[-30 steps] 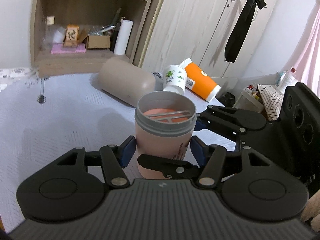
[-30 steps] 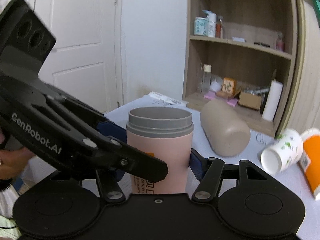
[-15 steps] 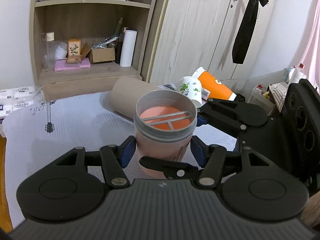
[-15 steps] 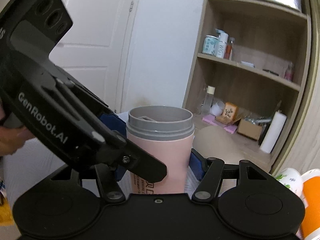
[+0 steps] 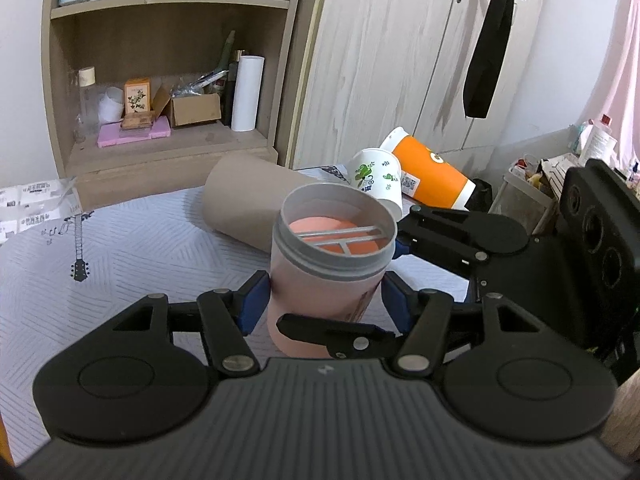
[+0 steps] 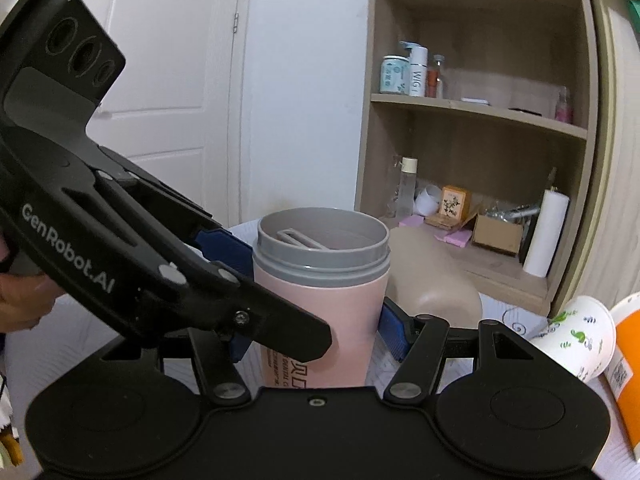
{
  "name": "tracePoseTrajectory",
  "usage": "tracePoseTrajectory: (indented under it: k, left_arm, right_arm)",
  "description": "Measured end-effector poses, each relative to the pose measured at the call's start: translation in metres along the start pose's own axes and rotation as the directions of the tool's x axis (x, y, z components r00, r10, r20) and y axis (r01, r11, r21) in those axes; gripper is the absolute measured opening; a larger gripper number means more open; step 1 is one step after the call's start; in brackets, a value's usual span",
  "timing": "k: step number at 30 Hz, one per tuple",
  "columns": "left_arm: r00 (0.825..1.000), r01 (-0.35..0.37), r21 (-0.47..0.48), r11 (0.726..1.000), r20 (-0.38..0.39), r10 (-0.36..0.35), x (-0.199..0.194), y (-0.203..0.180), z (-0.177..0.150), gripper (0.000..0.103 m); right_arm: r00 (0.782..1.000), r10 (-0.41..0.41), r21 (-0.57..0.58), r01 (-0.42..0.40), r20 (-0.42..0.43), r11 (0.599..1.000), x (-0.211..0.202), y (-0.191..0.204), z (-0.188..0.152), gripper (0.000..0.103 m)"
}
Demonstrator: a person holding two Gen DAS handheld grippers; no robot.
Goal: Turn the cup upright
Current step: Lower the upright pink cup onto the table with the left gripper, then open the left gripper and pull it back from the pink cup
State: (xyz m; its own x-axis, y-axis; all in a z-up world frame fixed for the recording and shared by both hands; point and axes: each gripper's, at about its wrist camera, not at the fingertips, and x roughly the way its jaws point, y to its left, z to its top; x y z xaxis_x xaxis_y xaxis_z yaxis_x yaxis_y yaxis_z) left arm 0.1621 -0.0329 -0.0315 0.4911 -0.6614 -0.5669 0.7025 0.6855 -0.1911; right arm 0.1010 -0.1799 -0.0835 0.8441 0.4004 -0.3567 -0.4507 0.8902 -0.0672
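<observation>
A pink cup [image 5: 320, 292] with a grey threaded rim stands upright, mouth up, a grey strainer bar inside. My left gripper [image 5: 322, 304] has its blue pads against the cup's two sides. My right gripper [image 6: 316, 332] also has its blue pads on the cup [image 6: 320, 312], from the other side. In the left wrist view the right gripper's black body [image 5: 520, 264] comes in from the right. In the right wrist view the left gripper's body [image 6: 120, 240] crosses from the left. Whether the cup's base touches the bed is hidden.
A tan cylinder [image 5: 248, 196] lies on its side on the patterned bed cover [image 5: 100, 280] behind the cup. A white floral paper cup [image 5: 376, 180] and an orange cup [image 5: 432, 176] lie on their sides at the back right. A wooden shelf [image 5: 168, 120] and a wardrobe [image 5: 400, 60] stand behind.
Both grippers stay on the cup. Both views have tilted so more of the shelf and the cup's inside shows. The left gripper's pads now sit looser against the cup.
</observation>
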Motion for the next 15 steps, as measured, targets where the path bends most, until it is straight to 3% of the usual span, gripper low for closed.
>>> tracePoseTrajectory:
  k: [6,8,15]
  left_arm:
    - [1.0,0.002,-0.052,0.999,-0.003,-0.002,0.002,0.003,-0.001,0.065]
    - [1.0,-0.008,-0.079,0.997,-0.002,0.008,0.002,0.005,-0.002,0.074]
    - [0.999,-0.042,-0.128,0.991,0.008,0.044,-0.011,0.003,-0.009,0.074]
  right_arm:
    - [1.0,-0.013,-0.015,0.013,-0.004,1.0,0.001,0.004,-0.001,0.073]
    - [1.0,-0.012,-0.013,0.012,-0.002,1.0,-0.001,0.005,-0.003,0.076]
    - [0.999,-0.038,0.055,0.037,0.009,0.998,-0.015,0.005,-0.003,0.08]
